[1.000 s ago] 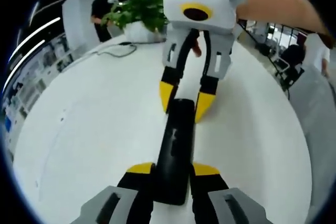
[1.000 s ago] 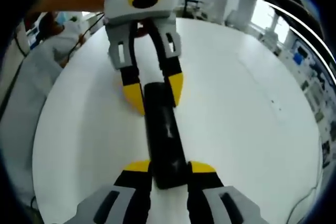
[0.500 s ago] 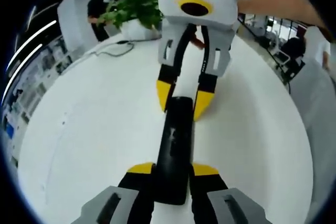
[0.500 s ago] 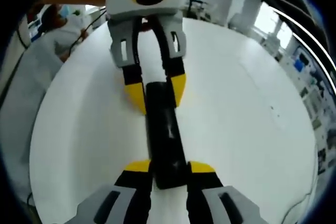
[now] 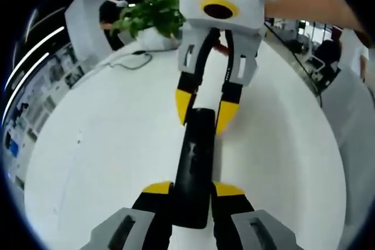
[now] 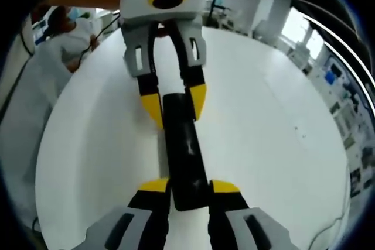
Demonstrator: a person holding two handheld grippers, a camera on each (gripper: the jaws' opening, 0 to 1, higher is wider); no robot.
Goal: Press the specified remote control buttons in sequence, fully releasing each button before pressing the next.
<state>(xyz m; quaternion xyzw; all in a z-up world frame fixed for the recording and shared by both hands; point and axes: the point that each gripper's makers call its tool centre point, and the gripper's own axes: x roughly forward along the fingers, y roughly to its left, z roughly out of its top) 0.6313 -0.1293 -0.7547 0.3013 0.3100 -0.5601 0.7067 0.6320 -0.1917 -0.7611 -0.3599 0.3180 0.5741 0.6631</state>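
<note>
Holding was all that happened across the last second: the black remote (image 5: 195, 165) lay flat on the white table (image 5: 105, 144), end to end between the two grippers, same as before. The left gripper (image 5: 193, 190) had its yellow-tipped jaws pinched on the near end in the left gripper view; the right gripper (image 6: 189, 187) had its jaws pinched on the opposite end in the right gripper view. Each showed in the other's view too, at the far end of the remote (image 6: 183, 144).

Changes were small. Both views shifted slightly, so the hands drifted a bit. The potted plant (image 5: 153, 14) and cable (image 5: 130, 61) at the far table edge slid in frame with that drift, not on their own. Grip and remote position relative to the jaws matched the earlier pictures.

My read: no button press was under way. With both grippers clamped on the ends, neither tip was free to press. One would have had to let go first. Buttons were too dark to make out.
</note>
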